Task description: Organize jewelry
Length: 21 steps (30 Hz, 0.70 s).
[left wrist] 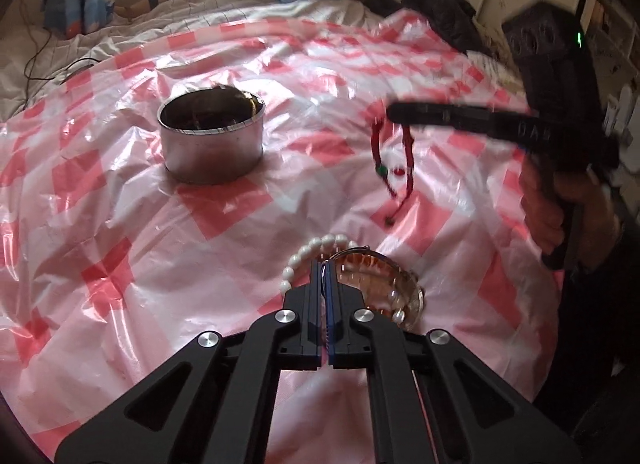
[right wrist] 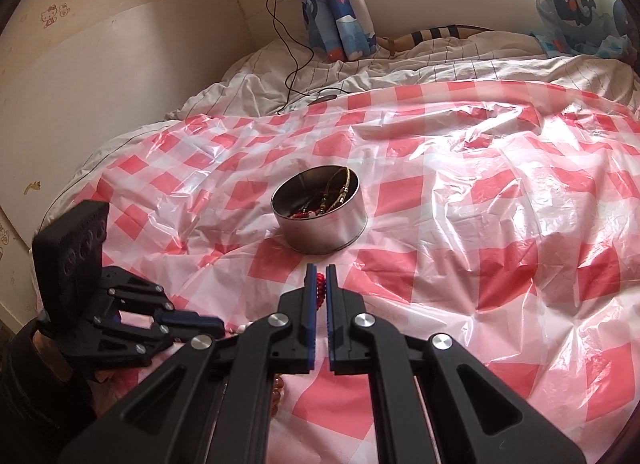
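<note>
A round metal tin (left wrist: pixel 212 148) (right wrist: pixel 320 224) with several bracelets in it stands on the pink checked sheet. My left gripper (left wrist: pixel 324 268) (right wrist: pixel 218 324) is down on the sheet with its jaws together. It pinches the thin silvery edge of an amber bracelet (left wrist: pixel 384 284), inside the loop of a pearl bracelet (left wrist: pixel 320 242). My right gripper (right wrist: pixel 320 272) (left wrist: pixel 394 108) is shut on a red cord bracelet (right wrist: pixel 319 288) (left wrist: pixel 402 156). That bracelet hangs clear of the sheet, right of the tin, with a green bead at its lower end.
The plastic sheet (right wrist: pixel 500 224) covers a bed with a white striped duvet (right wrist: pixel 400 64). A black cable (right wrist: pixel 296 64) runs from the wall onto the bed. Curtains hang at the back. A dark garment (left wrist: pixel 436 12) lies at the far right. A hand (left wrist: pixel 556 208) holds the right gripper.
</note>
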{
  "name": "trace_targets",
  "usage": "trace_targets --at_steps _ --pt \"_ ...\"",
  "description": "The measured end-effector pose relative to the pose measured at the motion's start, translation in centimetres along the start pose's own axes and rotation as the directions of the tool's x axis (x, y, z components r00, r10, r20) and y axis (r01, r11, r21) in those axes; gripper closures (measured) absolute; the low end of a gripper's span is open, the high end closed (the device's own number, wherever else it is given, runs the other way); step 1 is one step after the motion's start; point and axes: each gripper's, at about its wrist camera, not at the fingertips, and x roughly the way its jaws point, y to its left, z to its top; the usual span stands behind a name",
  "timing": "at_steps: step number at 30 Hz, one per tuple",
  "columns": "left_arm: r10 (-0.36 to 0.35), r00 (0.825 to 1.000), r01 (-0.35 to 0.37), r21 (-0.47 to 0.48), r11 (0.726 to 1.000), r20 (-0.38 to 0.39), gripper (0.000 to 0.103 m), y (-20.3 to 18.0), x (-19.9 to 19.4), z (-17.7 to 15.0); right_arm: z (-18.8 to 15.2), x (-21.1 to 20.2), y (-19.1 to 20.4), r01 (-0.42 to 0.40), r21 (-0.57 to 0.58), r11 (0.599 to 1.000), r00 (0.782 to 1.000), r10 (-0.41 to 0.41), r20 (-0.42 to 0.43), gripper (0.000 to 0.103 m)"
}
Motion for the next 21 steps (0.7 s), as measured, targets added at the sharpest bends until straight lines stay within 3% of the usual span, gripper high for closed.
trace_targets --at_steps 3,6,9,17,19,21 --pt "-0.024 1.0 0.024 -0.022 0.999 0.01 0.102 0.4 -0.4 0.1 -0.1 0.2 0.1 0.001 -0.001 1.0 1.0 -0.001 -0.006 0.098" --pt "0.005 1.0 -0.006 -0.007 1.0 -0.013 0.102 0.2 0.5 -0.1 -0.1 0.2 0.1 -0.001 0.0 1.0 1.0 0.001 -0.002 0.098" --pt "-0.006 0.999 0.007 -0.028 1.0 0.031 0.102 0.3 -0.1 0.2 -0.1 0.2 0.2 -0.004 -0.001 1.0 1.0 0.004 -0.003 0.098" --pt "-0.126 0.978 0.147 -0.118 0.982 0.167 0.103 1.8 -2.4 0.9 0.3 -0.3 0.2 -0.018 0.007 1.0 0.999 0.017 0.029 0.098" --pt "-0.119 0.977 0.143 -0.127 0.982 0.178 0.103 2.0 -2.6 0.9 0.4 -0.4 0.3 -0.021 0.008 1.0 0.999 0.021 0.035 0.098" --pt "-0.07 0.986 0.09 -0.127 0.988 0.153 0.103 2.1 -2.1 0.9 0.4 -0.4 0.3 -0.027 0.007 1.0 0.999 0.027 0.035 0.098"
